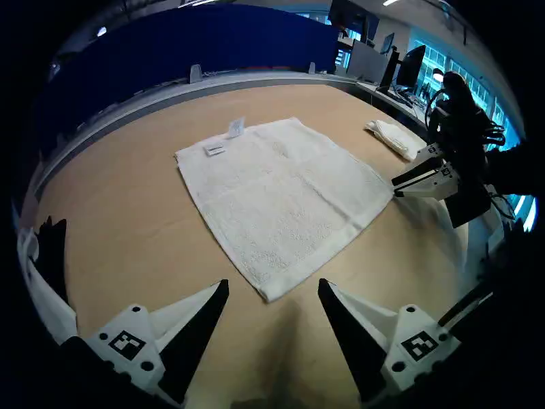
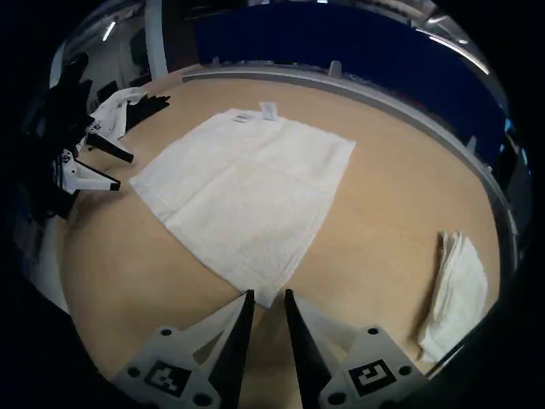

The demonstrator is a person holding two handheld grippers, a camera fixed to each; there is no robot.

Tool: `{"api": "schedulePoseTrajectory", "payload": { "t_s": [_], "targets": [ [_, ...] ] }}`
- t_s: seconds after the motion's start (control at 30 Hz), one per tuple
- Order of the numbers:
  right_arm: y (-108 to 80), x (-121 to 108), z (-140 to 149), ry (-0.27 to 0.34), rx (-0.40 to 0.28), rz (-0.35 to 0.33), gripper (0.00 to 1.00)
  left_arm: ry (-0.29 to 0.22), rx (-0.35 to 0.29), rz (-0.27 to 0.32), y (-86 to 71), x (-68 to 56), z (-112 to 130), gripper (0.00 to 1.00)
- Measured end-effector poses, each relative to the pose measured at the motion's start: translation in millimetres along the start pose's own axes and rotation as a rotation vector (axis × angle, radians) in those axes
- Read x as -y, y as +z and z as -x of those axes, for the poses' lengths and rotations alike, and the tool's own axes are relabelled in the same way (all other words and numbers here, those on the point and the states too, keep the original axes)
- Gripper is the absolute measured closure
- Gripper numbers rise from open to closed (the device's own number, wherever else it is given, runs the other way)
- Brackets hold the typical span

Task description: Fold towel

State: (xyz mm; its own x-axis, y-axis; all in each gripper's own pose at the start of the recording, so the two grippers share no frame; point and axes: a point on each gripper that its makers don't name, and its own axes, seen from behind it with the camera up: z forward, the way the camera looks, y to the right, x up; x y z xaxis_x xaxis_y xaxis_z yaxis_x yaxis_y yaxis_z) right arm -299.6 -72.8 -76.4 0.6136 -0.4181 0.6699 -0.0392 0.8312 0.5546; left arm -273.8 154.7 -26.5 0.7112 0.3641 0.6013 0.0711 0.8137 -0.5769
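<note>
Two grippers, each posted at a corner of the towel.
- Left gripper (image 1: 272, 286): jaws wide, straddling one near corner, not closed on it.
- Right gripper (image 2: 268, 296): jaws narrow, a slit of desk showing between them, tips at the adjoining corner; no grip evident.
- Towel (image 1: 279, 198): white, spread flat in one layer on the desk (image 1: 136, 225), tag (image 1: 235, 127) at the far edge.
- Spare towel (image 2: 456, 293): folded, well apart.
- Step, as judged: corner pick-up for the first fold.
- Next move calls for both jaws to close on their corners, then lift evenly toward the far edge.
</note>
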Motion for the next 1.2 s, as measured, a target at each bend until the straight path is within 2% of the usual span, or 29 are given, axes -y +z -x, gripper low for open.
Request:
{"api": "schedulePoseTrajectory", "payload": {
  "t_s": [0.1,0.17,0.3,0.43,0.53,0.83,1.03,1.2],
  "targets": [
    [-0.8,-0.4,0.7,-0.005,0.002,0.001,0.66,0.003,0.011,-0.006,2.2,0.4,0.8,0.11],
    [-0.7,0.2,1.4,-0.007,0.005,-0.001,0.67,0.004,0.032,-0.006,4.0,-0.3,3.7,0.21],
    [-0.3,1.5,2.1,-0.010,0.008,-0.006,0.71,0.005,0.064,-0.003,8.8,-2.5,9.7,0.30],
    [-0.9,1.1,2.1,-0.016,0.008,-0.004,0.72,0.006,0.073,-0.001,12.5,-4.6,13.0,0.35],
    [-1.0,1.1,2.1,-0.017,0.008,-0.004,0.72,0.008,0.080,0.000,14.5,-6.6,15.0,0.41],
    [0.0,2.1,1.7,-0.013,0.007,-0.003,0.78,-0.005,0.080,-0.017,14.1,-4.1,14.7,0.53],
    [0.4,3.4,1.6,-0.003,0.012,-0.004,0.82,-0.018,0.084,-0.044,12.6,3.8,16.0,0.78],
    [0.4,5.1,1.3,0.001,0.014,0.002,0.83,-0.023,0.084,-0.056,10.9,5.8,17.3,0.87]
  ]
}}
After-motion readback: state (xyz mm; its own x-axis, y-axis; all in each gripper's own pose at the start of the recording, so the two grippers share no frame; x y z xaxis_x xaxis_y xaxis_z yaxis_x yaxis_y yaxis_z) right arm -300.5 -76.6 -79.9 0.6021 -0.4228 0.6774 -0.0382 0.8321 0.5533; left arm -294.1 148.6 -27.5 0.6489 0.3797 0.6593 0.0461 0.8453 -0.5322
